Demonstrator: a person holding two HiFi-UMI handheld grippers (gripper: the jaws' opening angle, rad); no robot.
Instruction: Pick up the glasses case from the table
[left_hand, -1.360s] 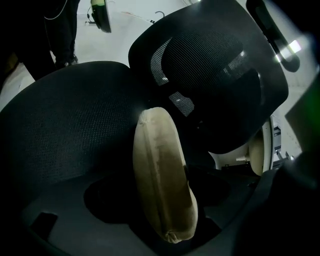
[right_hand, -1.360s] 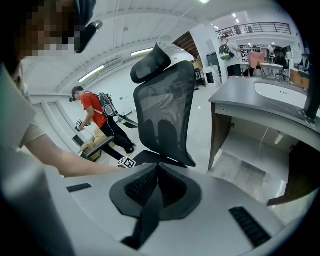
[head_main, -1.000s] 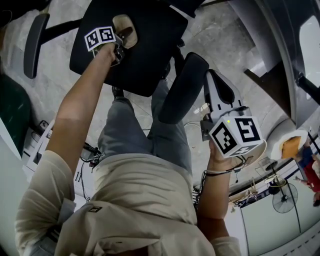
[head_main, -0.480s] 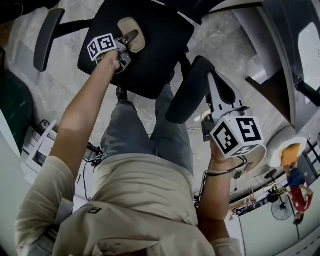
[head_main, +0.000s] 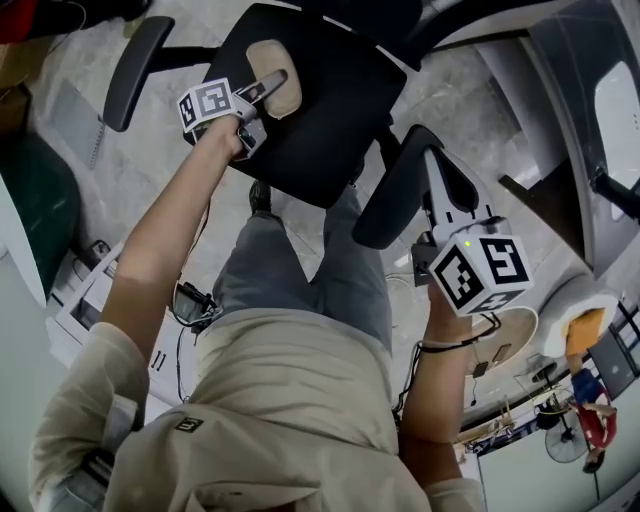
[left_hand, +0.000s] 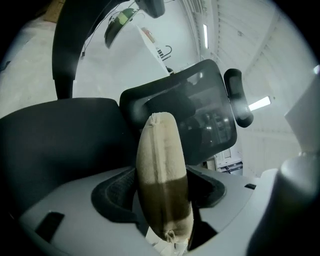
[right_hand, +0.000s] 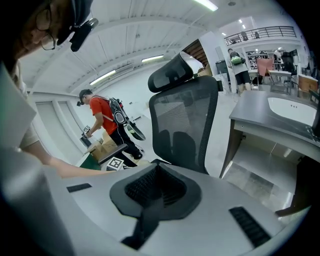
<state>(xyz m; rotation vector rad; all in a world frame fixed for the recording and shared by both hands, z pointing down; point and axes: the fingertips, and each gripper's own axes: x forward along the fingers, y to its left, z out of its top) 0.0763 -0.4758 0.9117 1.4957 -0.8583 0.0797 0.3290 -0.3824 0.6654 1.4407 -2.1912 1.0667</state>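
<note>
left hand-held gripper (head_main: 256, 96) clamped on beige glasses case (left_hand: 162, 172), case upright between jaws, held over black office chair seat (head_main: 325, 115), right hand-held gripper (right_hand: 156, 175) empty with jaws together, raised beside chair armrest (head_main: 395, 195), mesh chair back (right_hand: 182, 125) ahead

Your glasses case (left_hand: 162, 175) is beige, the office chair (head_main: 330, 120) black with a mesh back, your trousers (head_main: 300, 280) grey, shirt (head_main: 280, 400) beige.

left tongs (left_hand: 165, 212): clamped on the glasses case (left_hand: 161, 165)
glasses case: beige, upright, seam facing the camera
chair seat (left_hand: 55, 145): black, behind the case, left
backrest (left_hand: 200, 117): behind the case
</note>
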